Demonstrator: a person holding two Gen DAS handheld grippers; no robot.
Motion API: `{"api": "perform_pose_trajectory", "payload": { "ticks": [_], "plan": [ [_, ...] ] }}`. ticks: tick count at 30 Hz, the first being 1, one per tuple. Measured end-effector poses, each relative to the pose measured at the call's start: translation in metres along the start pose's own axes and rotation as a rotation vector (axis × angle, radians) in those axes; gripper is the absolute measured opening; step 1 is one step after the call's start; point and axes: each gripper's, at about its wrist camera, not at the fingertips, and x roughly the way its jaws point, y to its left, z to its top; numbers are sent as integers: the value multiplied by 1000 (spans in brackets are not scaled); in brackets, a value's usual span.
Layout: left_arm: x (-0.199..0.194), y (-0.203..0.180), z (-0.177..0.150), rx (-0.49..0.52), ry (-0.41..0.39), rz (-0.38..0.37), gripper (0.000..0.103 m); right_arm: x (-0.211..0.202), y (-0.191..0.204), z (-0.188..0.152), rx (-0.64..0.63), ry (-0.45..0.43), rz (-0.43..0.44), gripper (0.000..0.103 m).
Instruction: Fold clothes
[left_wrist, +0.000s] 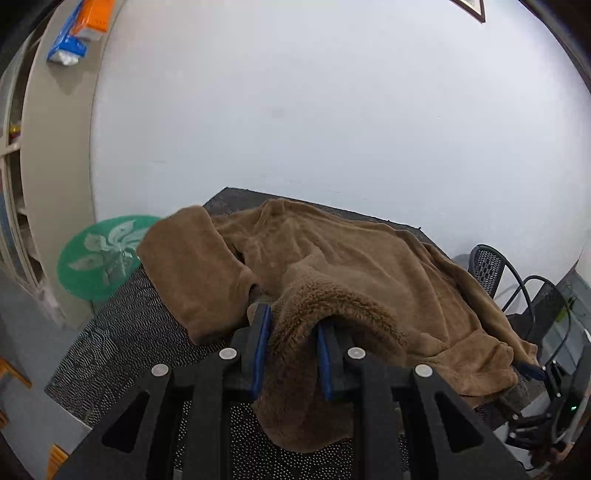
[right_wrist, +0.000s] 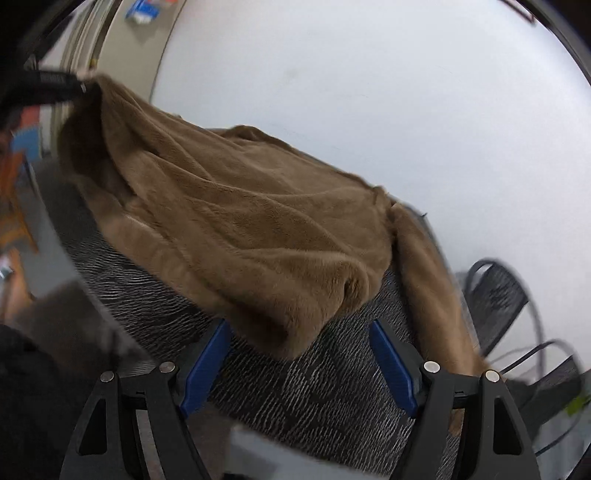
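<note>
Pinching brown fleece garment (left_wrist: 332, 266), left tool (left_wrist: 293, 325), right tool (right_wrist: 301, 343) agape

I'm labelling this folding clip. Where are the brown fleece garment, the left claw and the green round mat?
Brown fleece garment (left_wrist: 351, 266): left wrist view, on its spread body.
Left claw (left_wrist: 293, 332): left wrist view, midway between its fingertips, shut on fleece.
Green round mat (left_wrist: 99, 258): left wrist view, on its pale flower print.

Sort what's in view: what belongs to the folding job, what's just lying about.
Job: brown fleece, left gripper shut on fleece, right gripper open, mat.
Lying about: green disc, chair, blue packet.
</note>
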Motion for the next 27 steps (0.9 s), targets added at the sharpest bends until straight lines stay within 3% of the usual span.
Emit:
{"api": "perform_pose_trajectory", "payload": {
  "ticks": [5, 7, 8, 10, 12, 17, 21, 27],
  "plan": [
    [10, 1, -12, 7, 55, -1, 30, 12, 10, 19, -69, -36, -98, 62],
    [17, 2, -18, 10, 83, -1, 44, 17, 11, 24, -74, -35, -103, 46],
    [21, 2, -21, 11, 95, 2, 49, 18, 8, 25, -63, -33, -103, 30],
    [25, 4, -29, 9, 111, 13, 70, 16, -9, 25, 39, -24, -95, 26],
    [29, 4, -37, 11, 126, 19, 77, 10, -33, 21, 160, -16, -114, 20],
    [39, 0, -52, 56, 149, 64, 79, -2, -69, 3, 332, 24, -132, 20],
    [42, -4, -55, 93, 148, 110, 79, 4, -62, -1, 328, 35, -119, 20],
    [25, 0, -61, 111, 159, 89, 81, 7, -53, -2, 310, 30, -102, 24]
  ]
}}
